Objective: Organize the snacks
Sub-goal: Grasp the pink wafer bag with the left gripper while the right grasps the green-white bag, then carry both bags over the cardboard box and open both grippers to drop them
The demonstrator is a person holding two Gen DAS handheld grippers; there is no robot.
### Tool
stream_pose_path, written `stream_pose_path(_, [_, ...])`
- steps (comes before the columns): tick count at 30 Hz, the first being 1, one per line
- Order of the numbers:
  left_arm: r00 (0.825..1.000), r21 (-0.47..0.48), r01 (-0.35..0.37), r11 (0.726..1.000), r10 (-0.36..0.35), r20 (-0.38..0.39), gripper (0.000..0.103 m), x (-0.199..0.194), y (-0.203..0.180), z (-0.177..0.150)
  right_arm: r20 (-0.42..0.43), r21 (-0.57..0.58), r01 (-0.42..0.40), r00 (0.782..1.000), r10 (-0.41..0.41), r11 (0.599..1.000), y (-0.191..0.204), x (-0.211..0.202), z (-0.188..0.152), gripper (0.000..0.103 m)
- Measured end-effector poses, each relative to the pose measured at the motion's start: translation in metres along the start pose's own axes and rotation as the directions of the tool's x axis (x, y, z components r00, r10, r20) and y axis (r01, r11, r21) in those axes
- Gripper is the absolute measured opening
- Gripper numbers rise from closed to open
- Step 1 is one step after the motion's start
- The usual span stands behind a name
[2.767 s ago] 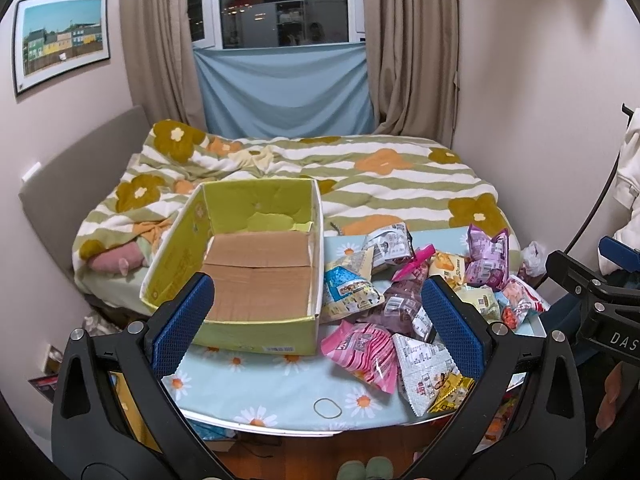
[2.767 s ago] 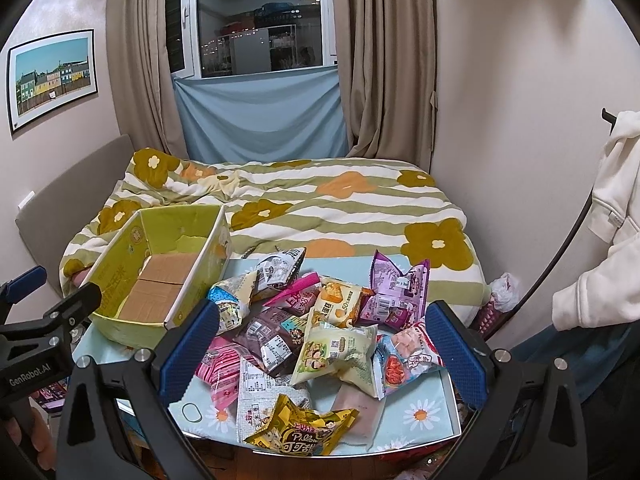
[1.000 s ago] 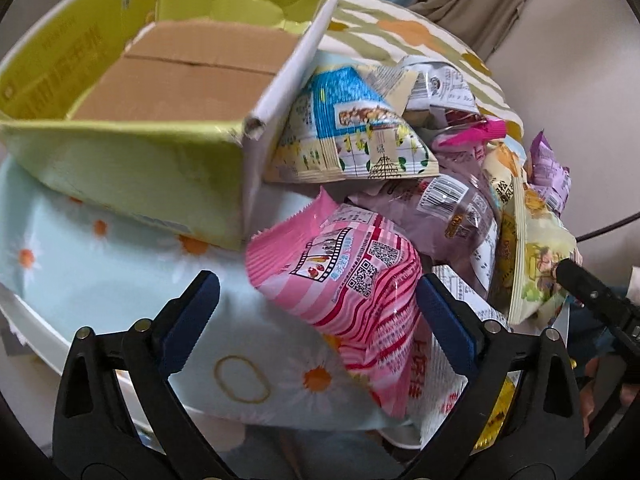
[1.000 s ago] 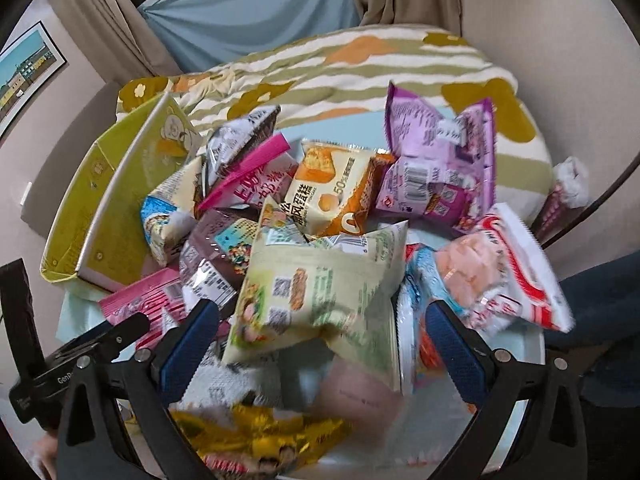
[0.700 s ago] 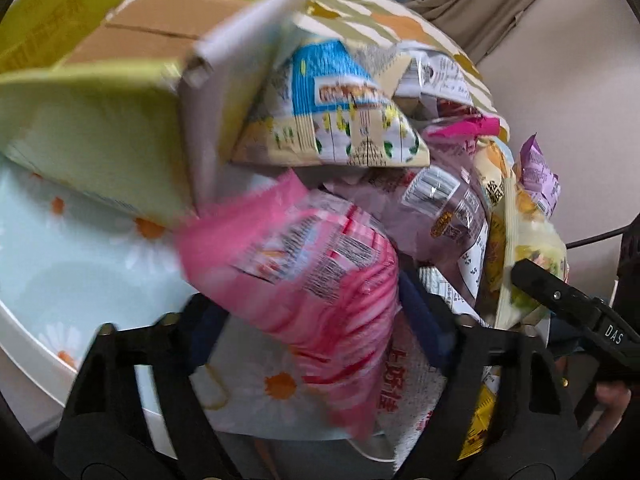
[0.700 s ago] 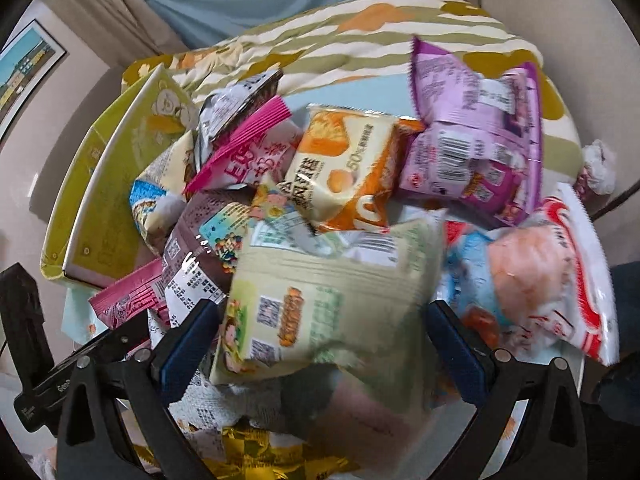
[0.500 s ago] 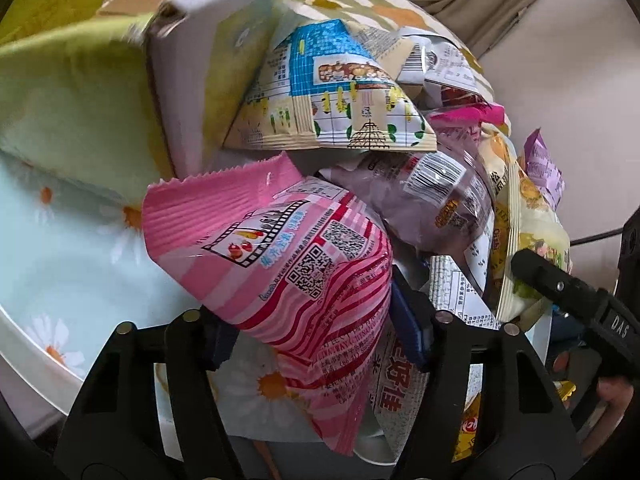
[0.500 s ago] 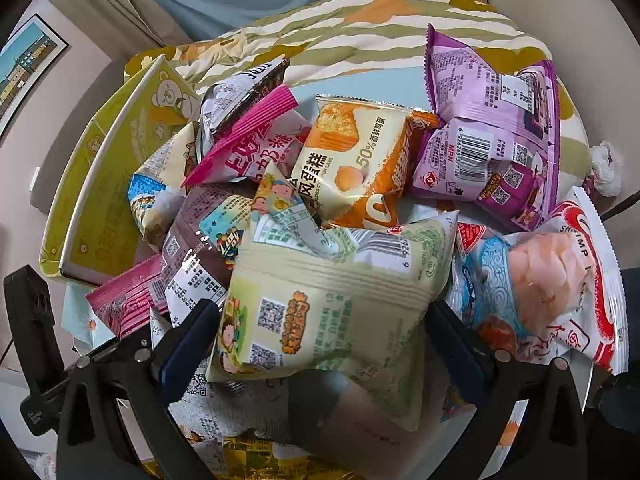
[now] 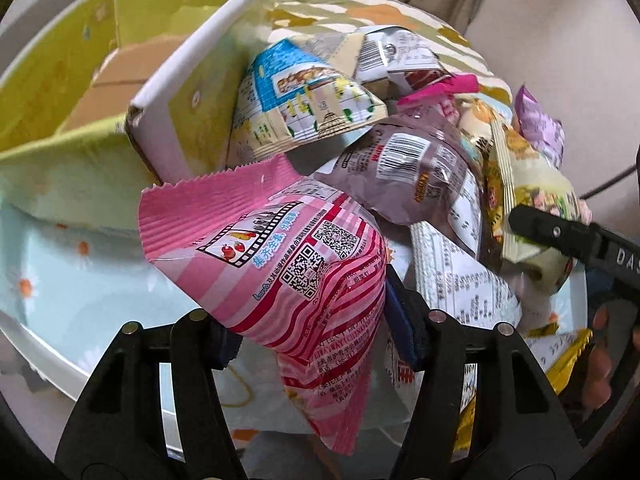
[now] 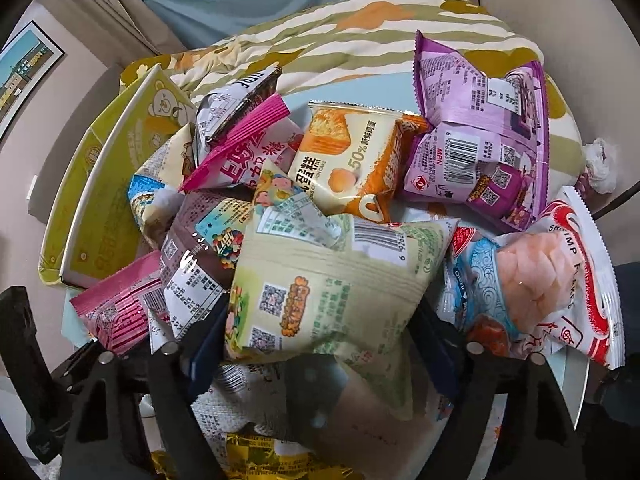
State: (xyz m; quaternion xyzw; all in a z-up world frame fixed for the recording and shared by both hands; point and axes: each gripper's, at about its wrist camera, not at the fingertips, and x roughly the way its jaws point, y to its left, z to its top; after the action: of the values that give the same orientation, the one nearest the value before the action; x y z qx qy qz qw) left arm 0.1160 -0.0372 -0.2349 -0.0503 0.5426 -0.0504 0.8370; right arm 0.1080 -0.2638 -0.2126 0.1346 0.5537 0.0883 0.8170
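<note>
Your left tongs [image 9: 308, 340] have just clenched on the pink packet [image 9: 288, 264], the empty box [image 9: 100, 92] up to their left, while your right tongs [image 10: 320, 344] are closing around the pale green packet [image 10: 328, 292], so both look ready to carry over.

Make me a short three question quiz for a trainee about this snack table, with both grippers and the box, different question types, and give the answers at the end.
1. True or false: the left gripper is shut on the pink striped packet.
2. Which packet sits between the right gripper fingers? A purple, B pale green, C gold.
3. Fill in: the yellow-green box holds ___ snacks.

Key: 1 true; 2 B, the pale green packet; 3 no visible.
</note>
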Motion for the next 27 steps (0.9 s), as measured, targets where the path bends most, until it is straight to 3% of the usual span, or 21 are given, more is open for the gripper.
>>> stream_pose_path(8, [0.997, 0.093, -0.050, 0.994, 0.045, 0.061, 0.059, -0.031, -0.004, -0.004, 0.048, 0.008, 0.001, 0.999, -0.002, 1.000, 0.005, -0.016, -0.004, 0.075])
stream_pose_path(15, [0.991, 0.112, -0.066, 0.992, 0.052, 0.124, 0.059, -0.061, -0.005, 0.004, 0.097, -0.005, 0.000, 0.995, 0.001, 1.000, 0.011, -0.037, 0.001, 0.075])
stream_pose_path(27, [0.969, 0.063, -0.045, 0.997, 0.028, 0.247, 0.059, -0.114, -0.010, 0.057, 0.181, -0.098, -0.050, 0.981, 0.067, 0.994, 0.033, -0.078, 0.027, 0.075])
